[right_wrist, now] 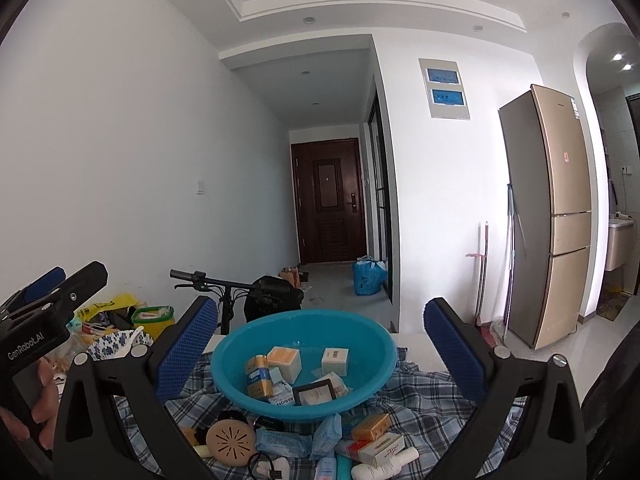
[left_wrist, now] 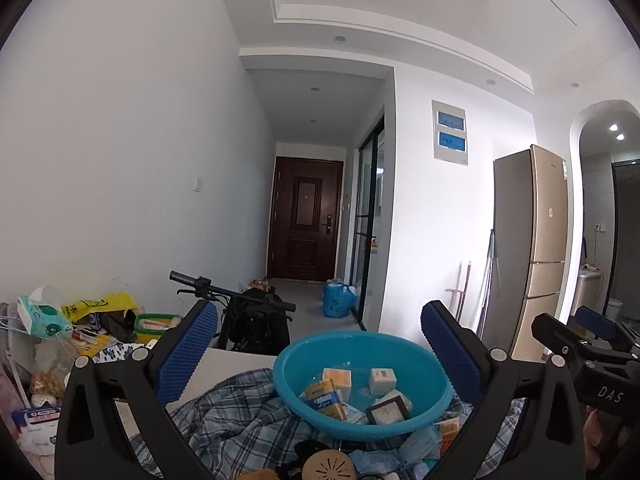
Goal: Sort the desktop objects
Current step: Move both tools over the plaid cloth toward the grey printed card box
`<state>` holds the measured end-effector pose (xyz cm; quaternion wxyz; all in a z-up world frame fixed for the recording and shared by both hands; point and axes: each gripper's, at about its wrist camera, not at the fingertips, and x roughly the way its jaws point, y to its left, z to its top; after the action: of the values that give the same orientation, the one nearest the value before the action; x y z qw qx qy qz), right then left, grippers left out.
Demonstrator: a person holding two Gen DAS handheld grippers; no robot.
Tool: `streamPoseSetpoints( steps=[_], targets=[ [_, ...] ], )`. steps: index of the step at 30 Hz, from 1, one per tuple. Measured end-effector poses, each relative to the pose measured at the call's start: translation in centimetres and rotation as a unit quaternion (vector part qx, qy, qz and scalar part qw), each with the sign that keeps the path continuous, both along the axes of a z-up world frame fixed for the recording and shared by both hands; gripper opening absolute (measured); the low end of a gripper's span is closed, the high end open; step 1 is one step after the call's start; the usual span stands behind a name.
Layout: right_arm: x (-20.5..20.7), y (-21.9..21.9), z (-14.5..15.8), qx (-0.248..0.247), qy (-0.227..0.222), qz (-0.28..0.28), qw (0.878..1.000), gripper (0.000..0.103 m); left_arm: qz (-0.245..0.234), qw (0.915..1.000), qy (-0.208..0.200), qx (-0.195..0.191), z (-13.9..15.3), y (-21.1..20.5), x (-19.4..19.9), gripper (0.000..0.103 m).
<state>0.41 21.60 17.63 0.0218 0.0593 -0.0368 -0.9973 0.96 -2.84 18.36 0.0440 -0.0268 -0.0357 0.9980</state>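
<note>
Two grippers, left gripper (left_wrist: 318,344) and right gripper (right_wrist: 320,340), gape wide (ribbed blue pads) around a round plastic basin (right_wrist: 362,360) at twelve o'clock on plaid cloth (right_wrist: 420,396).

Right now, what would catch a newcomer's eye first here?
The round turquoise plastic basin sits centre on a blue plaid cloth, already holding several small boxes. Before it lies a clutter of packets and a tan round disc. Both open grippers, left and right, frame the basin, holding nothing.

Gold fridge (right_wrist: 560,216), dark door (right_wrist: 330,200) — scooter handlebar (left_wrist: 224,292), blue bag (right_wrist: 366,276)
</note>
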Motion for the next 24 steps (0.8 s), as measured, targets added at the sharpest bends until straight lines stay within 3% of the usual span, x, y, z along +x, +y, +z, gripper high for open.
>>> streamPoseSetpoints(
  steps=[4,15,24],
  targets=[
    [-0.5,-0.1,-1.3,0.009,-0.018,-0.005,1.000,0.103,0.012,0.9995,-0.016,-0.024,-1.4,0.9,-0.5,0.103],
    [-2.0,-0.2,-4.5,0.025,-0.073,-0.022,0.997,0.103,-0.016,0.9946,-0.102,-0.013,-5.4,1.5,-3.5,0.103],
    [-3.6,1.7,-8.0,0.007,-0.140,-0.028,0.990,0.103,-0.032,0.9845,-0.171,-0.023,-9.6,3.1,-5.0,0.103]
  ],
)
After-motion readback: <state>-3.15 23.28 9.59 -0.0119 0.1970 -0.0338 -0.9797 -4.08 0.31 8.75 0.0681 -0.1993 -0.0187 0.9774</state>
